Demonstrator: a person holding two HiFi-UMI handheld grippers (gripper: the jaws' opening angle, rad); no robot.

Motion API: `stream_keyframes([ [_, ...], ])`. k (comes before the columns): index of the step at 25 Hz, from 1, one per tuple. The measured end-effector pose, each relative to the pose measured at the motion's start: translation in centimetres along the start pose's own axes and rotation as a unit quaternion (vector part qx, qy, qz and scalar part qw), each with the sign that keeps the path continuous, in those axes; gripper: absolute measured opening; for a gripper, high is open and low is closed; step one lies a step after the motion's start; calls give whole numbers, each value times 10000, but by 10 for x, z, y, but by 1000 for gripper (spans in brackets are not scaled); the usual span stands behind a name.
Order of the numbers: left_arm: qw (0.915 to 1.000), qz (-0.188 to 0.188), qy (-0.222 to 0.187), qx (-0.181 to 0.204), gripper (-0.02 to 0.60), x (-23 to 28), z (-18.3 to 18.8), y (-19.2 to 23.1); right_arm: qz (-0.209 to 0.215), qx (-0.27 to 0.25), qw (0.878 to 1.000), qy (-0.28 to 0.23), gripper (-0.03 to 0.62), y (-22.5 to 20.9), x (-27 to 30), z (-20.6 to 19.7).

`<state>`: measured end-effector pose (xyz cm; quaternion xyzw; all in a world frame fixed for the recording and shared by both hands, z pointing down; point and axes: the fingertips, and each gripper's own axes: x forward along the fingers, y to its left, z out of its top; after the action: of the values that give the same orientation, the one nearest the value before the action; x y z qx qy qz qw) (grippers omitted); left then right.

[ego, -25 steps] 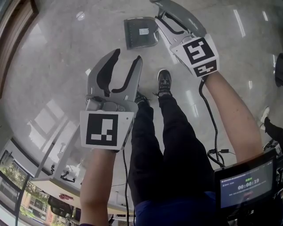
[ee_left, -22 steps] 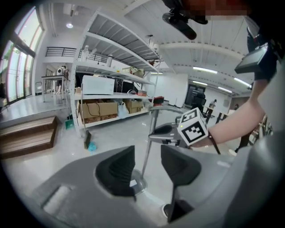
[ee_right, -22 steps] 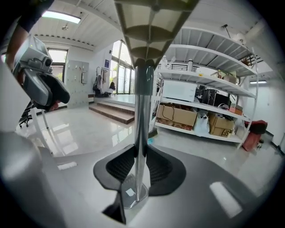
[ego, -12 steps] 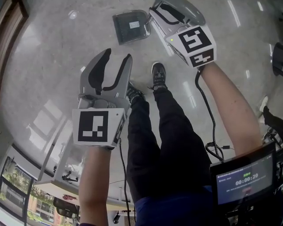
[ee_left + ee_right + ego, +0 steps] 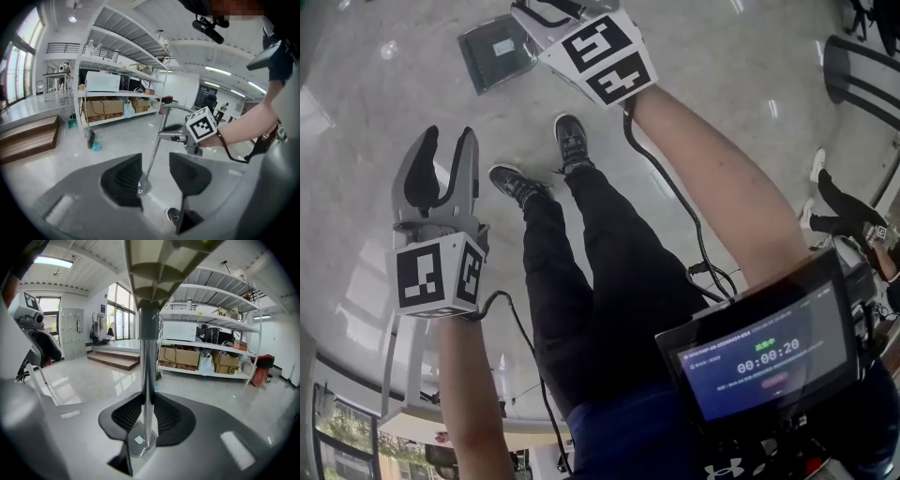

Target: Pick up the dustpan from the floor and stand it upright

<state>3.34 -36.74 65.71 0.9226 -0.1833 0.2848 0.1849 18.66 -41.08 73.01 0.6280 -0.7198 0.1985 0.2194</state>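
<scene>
Right gripper pinches the dustpan handle; left gripper is spread and empty.
The right gripper's jaws press on the thin metal handle, which runs down past them to the pan on the floor just ahead. The left gripper is well apart to the side, with the handle standing far beyond its open jaws.

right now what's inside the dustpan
Only a small pale label shows inside the dustpan; the right gripper, shut on the handle, covers one corner of the pan.
</scene>
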Motion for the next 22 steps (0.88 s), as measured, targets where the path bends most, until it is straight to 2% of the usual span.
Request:
stream_keyframes([
  [5,9998,-14,128,-138,181,5,-15,0,17,90,9997,205,88,2,6,-11],
  [8,9997,-29,153,-162,181,5,-23,2,8,46,9996,265,137,6,9,-16],
  [12,9995,-65,232,-201,181,1,-48,7,-14,381,9978,536,145,22,-3,-55],
  [16,9989,90,281,-356,168,-11,-72,20,258,624,9945,801,114,49,-19,-90],
  [18,9980,80,347,-527,125,-17,-83,15,331,945,9913,857,91,55,-39,-101],
  [20,9969,22,418,-665,63,-23,-86,4,424,1315,9864,890,23,61,-61,-104],
  [22,9964,-43,475,-703,15,-35,-80,-7,636,1410,9836,929,11,77,-83,-98],
])
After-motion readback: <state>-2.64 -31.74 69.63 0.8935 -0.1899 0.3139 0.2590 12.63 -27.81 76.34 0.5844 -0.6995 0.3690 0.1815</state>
